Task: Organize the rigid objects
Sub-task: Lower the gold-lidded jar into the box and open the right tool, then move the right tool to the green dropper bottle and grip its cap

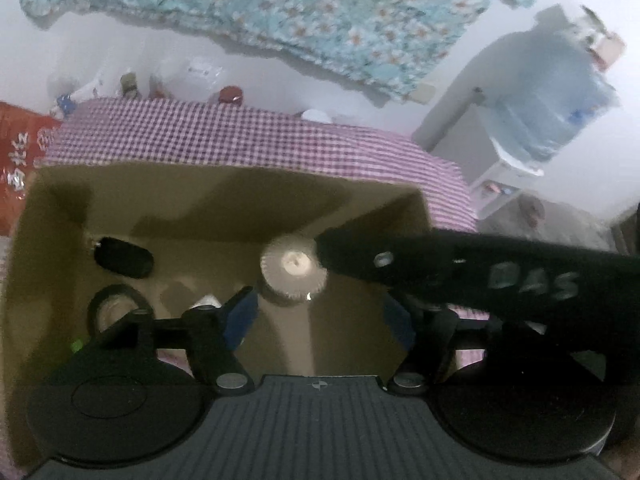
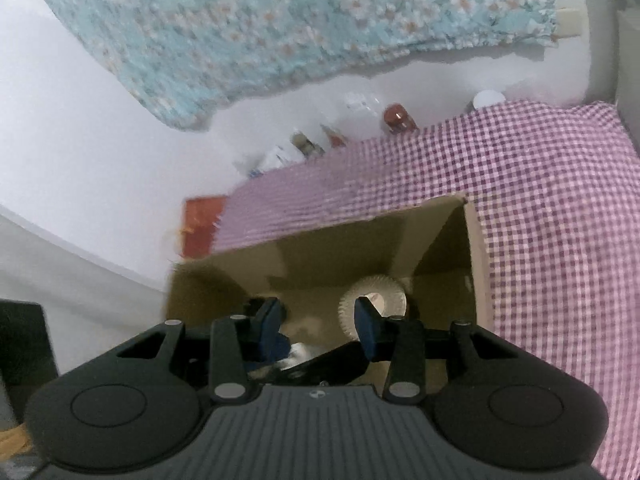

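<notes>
An open cardboard box (image 1: 224, 196) stands on a purple checked cloth (image 1: 248, 136); it also shows in the right wrist view (image 2: 478, 248). Inside it stand a bottle with a ribbed white cap (image 1: 294, 266), a black oval object (image 1: 124, 258) and a black tape ring (image 1: 114, 306). My left gripper (image 1: 320, 320) is open above the box, with the bottle between its blue pads. My right gripper (image 2: 320, 322) is open over the box; the capped bottle (image 2: 374, 304) lies just behind its right finger. The right gripper's black body (image 1: 480, 272) crosses the left wrist view.
Small jars and bottles (image 1: 180, 84) line the white wall behind the cloth; they also show in the right wrist view (image 2: 360, 124). A red packet (image 1: 20, 148) lies left of the box. A floral cloth (image 1: 280, 8) hangs above. A water dispenser (image 1: 540, 112) stands at the right.
</notes>
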Motion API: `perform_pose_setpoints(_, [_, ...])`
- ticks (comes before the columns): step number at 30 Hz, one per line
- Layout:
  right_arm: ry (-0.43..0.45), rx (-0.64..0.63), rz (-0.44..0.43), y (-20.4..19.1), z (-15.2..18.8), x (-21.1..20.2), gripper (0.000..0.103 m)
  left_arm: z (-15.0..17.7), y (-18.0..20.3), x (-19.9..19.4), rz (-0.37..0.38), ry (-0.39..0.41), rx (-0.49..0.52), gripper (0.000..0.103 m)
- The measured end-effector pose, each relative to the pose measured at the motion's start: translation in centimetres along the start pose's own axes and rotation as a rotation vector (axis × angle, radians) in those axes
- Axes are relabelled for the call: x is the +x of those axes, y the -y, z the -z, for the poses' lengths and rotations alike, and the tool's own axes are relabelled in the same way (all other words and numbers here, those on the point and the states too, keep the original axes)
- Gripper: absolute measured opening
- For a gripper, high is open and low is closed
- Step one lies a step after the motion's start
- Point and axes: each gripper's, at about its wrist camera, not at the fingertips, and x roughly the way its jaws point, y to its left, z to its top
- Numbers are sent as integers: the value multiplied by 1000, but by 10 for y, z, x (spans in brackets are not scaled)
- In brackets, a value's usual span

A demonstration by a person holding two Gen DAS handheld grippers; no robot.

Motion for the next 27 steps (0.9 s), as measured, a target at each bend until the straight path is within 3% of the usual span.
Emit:
perform_pose_setpoints(7, [138,-5,-127,-14,55,-87,44,41,-2,-79,62,43,70,74])
perform_pose_setpoints(13, [188,6,-194,-14,125,-125,45,109,-28,-129,71,109,110,79])
perform_pose_setpoints(17, [160,88,-233,-6,164,-118,45,157,-56,-134,104,121,63,82])
perform_pose_setpoints(21, [90,91,-237,-13,192,-93,45,198,-73,-115,142,73,14,82])
perform_pose_setpoints(24, [21,53,-220,-28,201,-69,45,218,-77,-100,114,71,34,82])
perform_pose_setpoints(27, [-7,-36,-167,-46,207,-48,45,228,-78,-89,47,117,74,79])
